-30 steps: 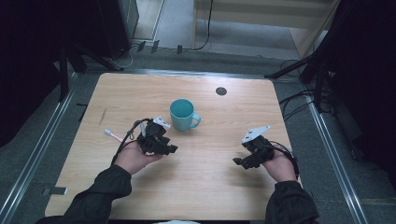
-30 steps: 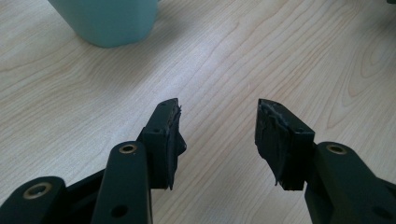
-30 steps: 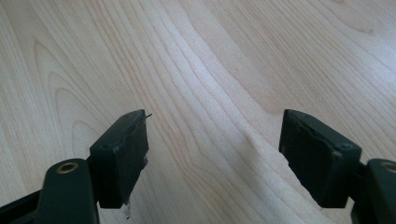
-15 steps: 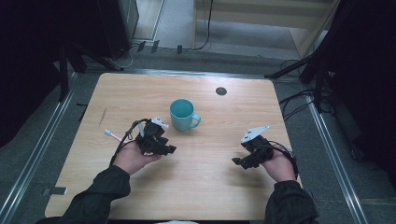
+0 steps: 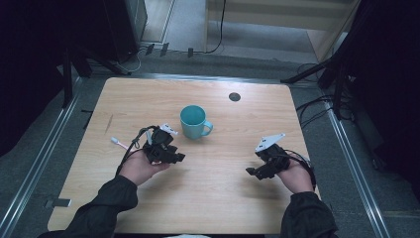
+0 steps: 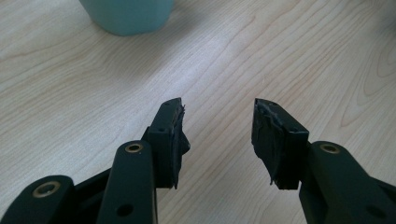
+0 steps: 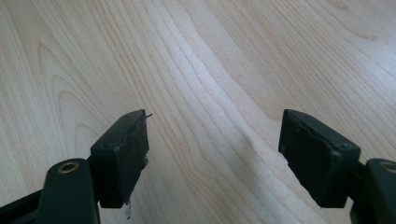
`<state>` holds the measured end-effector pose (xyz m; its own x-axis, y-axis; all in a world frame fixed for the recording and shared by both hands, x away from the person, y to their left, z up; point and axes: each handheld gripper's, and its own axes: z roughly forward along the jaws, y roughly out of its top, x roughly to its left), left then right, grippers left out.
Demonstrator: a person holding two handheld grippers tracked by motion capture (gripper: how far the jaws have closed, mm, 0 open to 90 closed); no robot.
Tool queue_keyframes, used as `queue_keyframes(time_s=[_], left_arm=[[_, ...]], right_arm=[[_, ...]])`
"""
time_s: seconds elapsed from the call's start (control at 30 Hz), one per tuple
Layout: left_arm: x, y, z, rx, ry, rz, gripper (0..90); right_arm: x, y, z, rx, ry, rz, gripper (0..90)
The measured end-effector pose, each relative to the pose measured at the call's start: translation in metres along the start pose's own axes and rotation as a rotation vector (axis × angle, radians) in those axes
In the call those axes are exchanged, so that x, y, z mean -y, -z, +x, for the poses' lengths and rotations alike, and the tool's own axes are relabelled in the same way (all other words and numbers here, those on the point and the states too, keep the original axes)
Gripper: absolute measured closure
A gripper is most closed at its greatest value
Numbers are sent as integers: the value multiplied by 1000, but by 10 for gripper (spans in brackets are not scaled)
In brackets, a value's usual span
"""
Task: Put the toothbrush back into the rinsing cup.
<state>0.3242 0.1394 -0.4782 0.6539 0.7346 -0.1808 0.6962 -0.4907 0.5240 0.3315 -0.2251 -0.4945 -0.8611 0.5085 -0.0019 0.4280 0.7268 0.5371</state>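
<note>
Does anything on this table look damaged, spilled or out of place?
Nothing is spilled or tipped: the teal mug stands upright on the table. The one oddity is wear: the pads of the left gripper look torn and ragged at the edges, and the right gripper shows fraying too.

The person wears dark sleeves (image 5: 106,201); each black gripper (image 5: 166,151) carries brass-ringed screw holes, trailing black cables and a grey three-cornered plate (image 5: 269,142).

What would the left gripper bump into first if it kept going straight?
Probably nothing soon: the left gripper has open, empty jaws aimed over bare table. The mug sits off to one side of that line, so it would likely slide past it.
</note>
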Motion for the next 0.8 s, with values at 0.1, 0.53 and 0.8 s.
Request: queue_keyframes(time_s=[0.1, 0.53, 0.8], left_arm=[[-1, -1, 0, -2, 6, 2, 536], [6, 15, 38, -91, 141, 40, 608], [9, 14, 50, -107, 192, 91, 652]], right_arm=[[0, 0, 0, 1, -1, 0, 242], [0, 1, 0, -2, 0, -1, 242], [-1, -1, 1, -2, 3, 5, 242]])
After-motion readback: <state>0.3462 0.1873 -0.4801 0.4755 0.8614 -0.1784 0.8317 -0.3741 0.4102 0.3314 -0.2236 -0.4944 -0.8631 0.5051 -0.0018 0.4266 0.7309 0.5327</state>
